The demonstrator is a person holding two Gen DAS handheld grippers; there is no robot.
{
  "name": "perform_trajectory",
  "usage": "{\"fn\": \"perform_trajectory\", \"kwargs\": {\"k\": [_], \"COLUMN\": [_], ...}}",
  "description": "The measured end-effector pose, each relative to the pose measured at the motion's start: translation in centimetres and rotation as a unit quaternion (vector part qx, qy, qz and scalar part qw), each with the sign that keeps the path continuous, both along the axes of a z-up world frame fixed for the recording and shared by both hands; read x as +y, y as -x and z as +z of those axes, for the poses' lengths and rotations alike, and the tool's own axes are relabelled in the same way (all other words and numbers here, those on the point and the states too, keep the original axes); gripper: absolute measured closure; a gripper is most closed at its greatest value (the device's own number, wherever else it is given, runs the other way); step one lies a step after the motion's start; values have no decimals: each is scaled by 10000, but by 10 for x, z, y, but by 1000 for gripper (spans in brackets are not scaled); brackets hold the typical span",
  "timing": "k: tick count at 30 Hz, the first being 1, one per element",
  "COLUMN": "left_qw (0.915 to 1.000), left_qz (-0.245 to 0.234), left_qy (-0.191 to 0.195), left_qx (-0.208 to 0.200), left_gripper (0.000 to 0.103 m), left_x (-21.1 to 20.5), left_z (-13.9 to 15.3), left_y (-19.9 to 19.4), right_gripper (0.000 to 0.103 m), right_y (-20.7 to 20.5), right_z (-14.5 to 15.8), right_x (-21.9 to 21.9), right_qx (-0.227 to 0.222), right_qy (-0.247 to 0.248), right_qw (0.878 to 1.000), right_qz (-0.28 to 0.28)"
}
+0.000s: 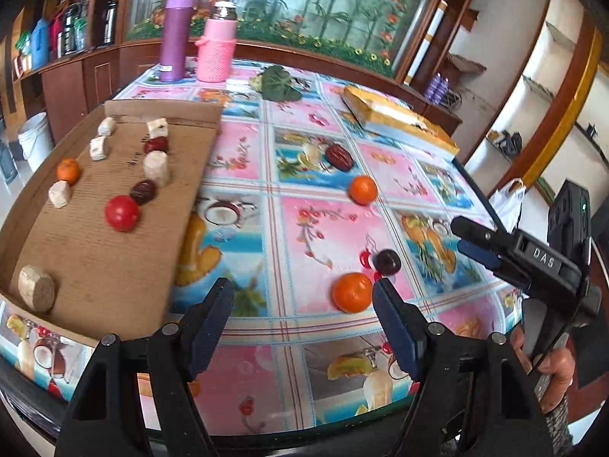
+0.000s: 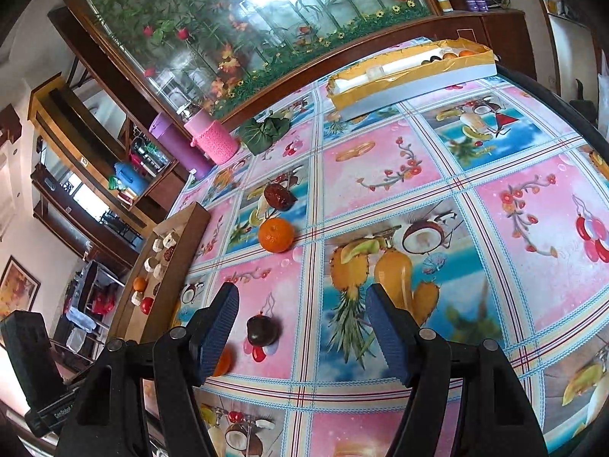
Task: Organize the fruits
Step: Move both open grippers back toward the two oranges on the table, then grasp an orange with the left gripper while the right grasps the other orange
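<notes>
My left gripper (image 1: 304,304) is open and empty over the tablecloth. A near orange (image 1: 352,291) lies just left of its right finger, with a dark plum (image 1: 387,262) behind it. Farther back lie a second orange (image 1: 363,189) and a red date (image 1: 338,157). The cardboard tray (image 1: 95,266) at the left holds a tomato (image 1: 121,213), a small orange (image 1: 68,170), dates and pale chunks. My right gripper (image 2: 302,327) is open; the plum (image 2: 262,329) lies on the table between its fingers, untouched. The near orange (image 2: 222,360) is half hidden behind its left finger.
A purple flask (image 1: 175,36) and a pink-sleeved bottle (image 1: 217,45) stand at the far table edge beside a green leaf bundle (image 1: 278,83). A yellow-rimmed box (image 1: 399,122) lies at the back right. A hand (image 1: 552,373) holds the right gripper (image 1: 462,236) at the table's right edge.
</notes>
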State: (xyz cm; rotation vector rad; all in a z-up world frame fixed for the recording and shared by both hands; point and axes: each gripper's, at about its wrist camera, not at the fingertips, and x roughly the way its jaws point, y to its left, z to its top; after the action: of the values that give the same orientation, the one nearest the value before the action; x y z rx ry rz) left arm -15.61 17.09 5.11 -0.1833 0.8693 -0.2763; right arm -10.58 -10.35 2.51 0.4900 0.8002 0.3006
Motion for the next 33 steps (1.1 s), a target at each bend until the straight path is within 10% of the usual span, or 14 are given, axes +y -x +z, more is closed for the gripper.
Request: {"fn": "perform_trajectory", "kwargs": {"k": [21, 33], "left_qw": [9971, 9945], "left_qz": [-637, -967], "left_qy": [-379, -258], "left_qx": [142, 300], "left_gripper": [28, 50], "left_x": [-43, -57], "left_z": [-25, -37], "left_y": [-13, -32], "right_gripper": [28, 28], "right_y": [-16, -86], "right_z": [-11, -6], "right_x": [16, 70], "right_qx": [235, 407], "right_qy": [251, 1768], "right_qw": [9989, 9787], "right_qz": [320, 966]}}
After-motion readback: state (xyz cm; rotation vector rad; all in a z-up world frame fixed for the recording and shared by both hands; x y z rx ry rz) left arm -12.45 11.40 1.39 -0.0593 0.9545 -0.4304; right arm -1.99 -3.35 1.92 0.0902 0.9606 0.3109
